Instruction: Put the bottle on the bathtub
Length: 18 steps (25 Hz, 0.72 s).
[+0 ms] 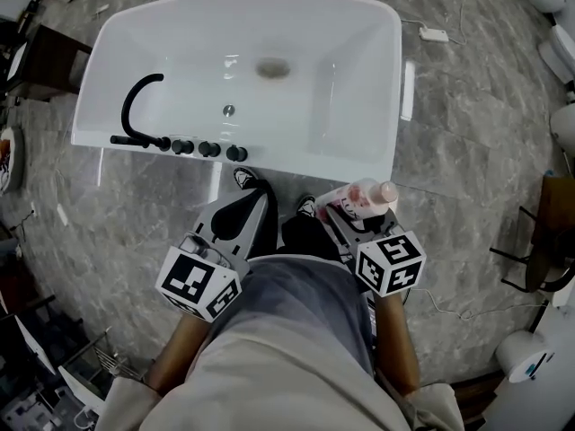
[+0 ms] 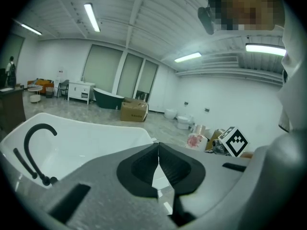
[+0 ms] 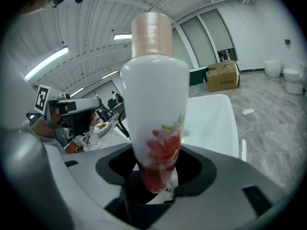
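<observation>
A white bottle [image 3: 153, 109] with a red flower print and a pale pink cap stands up between the jaws of my right gripper [image 3: 154, 181], which is shut on its lower end. From the head view the bottle [image 1: 361, 196] lies in the right gripper [image 1: 352, 212] just short of the white bathtub [image 1: 368, 43], near its front right corner. My left gripper [image 1: 241, 215] is level with it at the left, shut with nothing in it; its jaws meet in the left gripper view [image 2: 159, 163]. The tub's rim [image 2: 96, 128] is in front of it.
A black curved faucet [image 1: 137, 106] and several black knobs [image 1: 208, 148] sit on the tub's front left rim. A drain [image 1: 272, 67] lies in the basin. The person's shoes [image 1: 247, 180] stand by the tub. Cardboard box [image 2: 134, 111] and toilets [image 2: 183, 121] stand further back.
</observation>
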### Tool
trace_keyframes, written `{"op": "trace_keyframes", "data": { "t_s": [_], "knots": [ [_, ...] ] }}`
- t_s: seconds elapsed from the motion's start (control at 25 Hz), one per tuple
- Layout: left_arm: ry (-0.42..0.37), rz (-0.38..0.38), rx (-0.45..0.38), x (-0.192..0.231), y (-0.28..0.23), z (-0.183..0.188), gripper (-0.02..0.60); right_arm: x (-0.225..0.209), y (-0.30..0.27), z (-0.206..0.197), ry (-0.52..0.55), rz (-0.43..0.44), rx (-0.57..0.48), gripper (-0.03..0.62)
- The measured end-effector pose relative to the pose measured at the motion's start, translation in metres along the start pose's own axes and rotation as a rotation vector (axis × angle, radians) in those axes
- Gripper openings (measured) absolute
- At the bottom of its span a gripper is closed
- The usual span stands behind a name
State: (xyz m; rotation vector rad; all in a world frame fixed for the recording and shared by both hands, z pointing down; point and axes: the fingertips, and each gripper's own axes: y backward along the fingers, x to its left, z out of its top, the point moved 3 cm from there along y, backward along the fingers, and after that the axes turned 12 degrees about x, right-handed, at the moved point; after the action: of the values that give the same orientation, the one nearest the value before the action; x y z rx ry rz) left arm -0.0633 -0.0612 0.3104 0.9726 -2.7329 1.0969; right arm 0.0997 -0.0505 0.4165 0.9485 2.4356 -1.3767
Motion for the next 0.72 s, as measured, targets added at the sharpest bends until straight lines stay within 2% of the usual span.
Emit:
{"op": "trace_keyframes", "data": {
  "t_s": [0.36,0.72],
  "knots": [
    [-0.018,0.002,0.048,0.01,-0.007,-0.003,0.008,-0.017,-0.027,0.0,-0.017,-0.015,0.021,0.233],
    [0.006,0.01,0.07,0.022,-0.002,-0.011,0.008,-0.032,-0.063,-0.008,-0.017,-0.049,0.04,0.233]
  ]
}}
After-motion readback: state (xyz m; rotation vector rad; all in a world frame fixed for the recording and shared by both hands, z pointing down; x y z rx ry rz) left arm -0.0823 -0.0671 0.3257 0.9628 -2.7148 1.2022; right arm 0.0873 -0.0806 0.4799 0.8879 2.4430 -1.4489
